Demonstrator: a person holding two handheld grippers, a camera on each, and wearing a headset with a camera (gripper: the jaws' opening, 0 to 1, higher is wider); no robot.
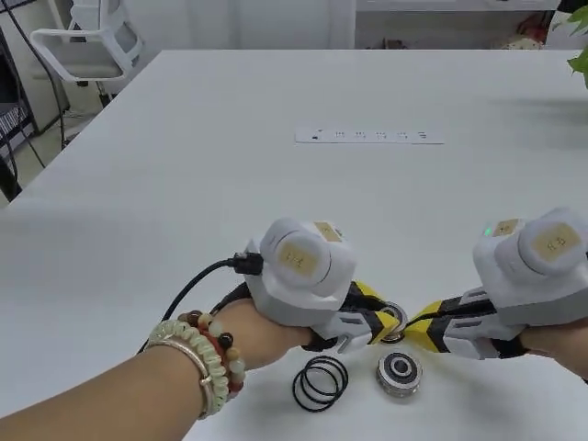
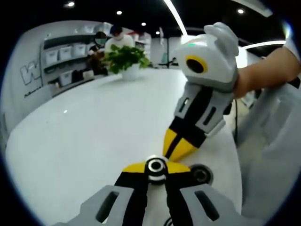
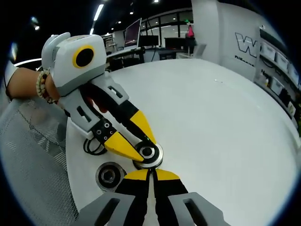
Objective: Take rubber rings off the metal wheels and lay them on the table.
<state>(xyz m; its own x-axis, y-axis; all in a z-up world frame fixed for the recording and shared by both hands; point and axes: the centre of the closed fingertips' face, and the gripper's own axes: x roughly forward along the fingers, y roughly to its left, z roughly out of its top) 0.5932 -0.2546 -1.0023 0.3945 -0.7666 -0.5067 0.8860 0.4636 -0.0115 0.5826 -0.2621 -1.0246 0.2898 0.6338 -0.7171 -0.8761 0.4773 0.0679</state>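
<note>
Grip the metal wheel (image 3: 149,153) firm in the left gripper (image 2: 156,168), clamped across it near the front edge of the table (image 1: 276,184). Work the right gripper (image 3: 150,176), jaws nearly together at the wheel's rim (ring caught or not: cannot tell), outward evenly, then lay the ring beside the loose rubber rings (image 1: 321,383).

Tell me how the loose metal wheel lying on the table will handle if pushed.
The metal wheel lies flat on the table, so it would probably slide, not roll. It looks solid and shiny: likely stiff, heavy for its size, perhaps slippery.
</note>
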